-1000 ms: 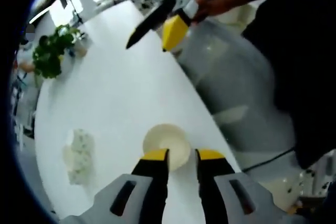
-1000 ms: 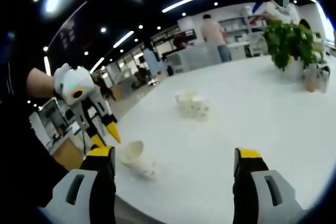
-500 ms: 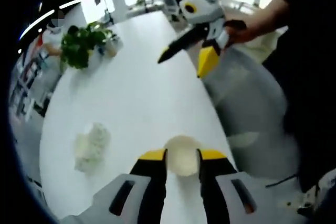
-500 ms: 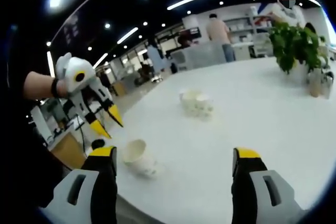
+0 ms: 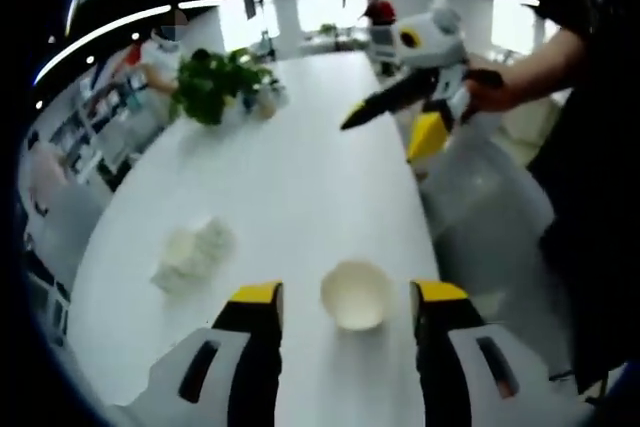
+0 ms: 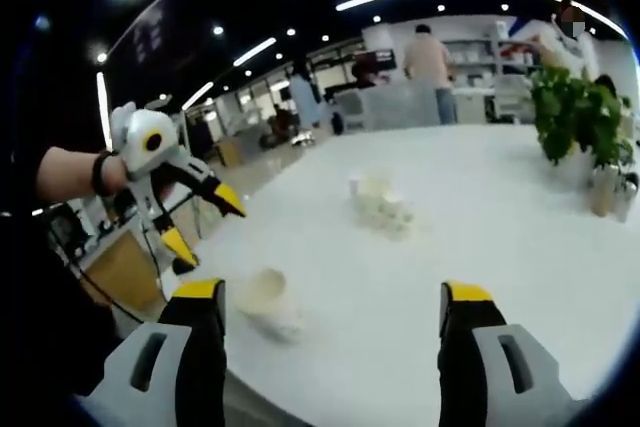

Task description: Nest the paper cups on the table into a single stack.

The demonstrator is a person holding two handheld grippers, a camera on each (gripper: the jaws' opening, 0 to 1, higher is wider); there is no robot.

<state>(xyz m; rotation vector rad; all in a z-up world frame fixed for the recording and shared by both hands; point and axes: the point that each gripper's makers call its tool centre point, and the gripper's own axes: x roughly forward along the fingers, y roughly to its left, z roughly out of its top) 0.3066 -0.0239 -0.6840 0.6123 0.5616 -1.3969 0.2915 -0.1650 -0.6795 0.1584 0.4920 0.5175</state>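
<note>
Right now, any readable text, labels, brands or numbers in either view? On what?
None readable.
Paper cup lying on the white table: plain, no print visible.
Cluster of cups: blurred, no marking to make out.
Left gripper and right gripper: no lettering visible.
Background shelves: too small and blurred.

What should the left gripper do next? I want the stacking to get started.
Probably ease the left gripper forward and close on the single cup: it lies on its side between the open jaws, ungripped, while the other cups wait further left.
</note>
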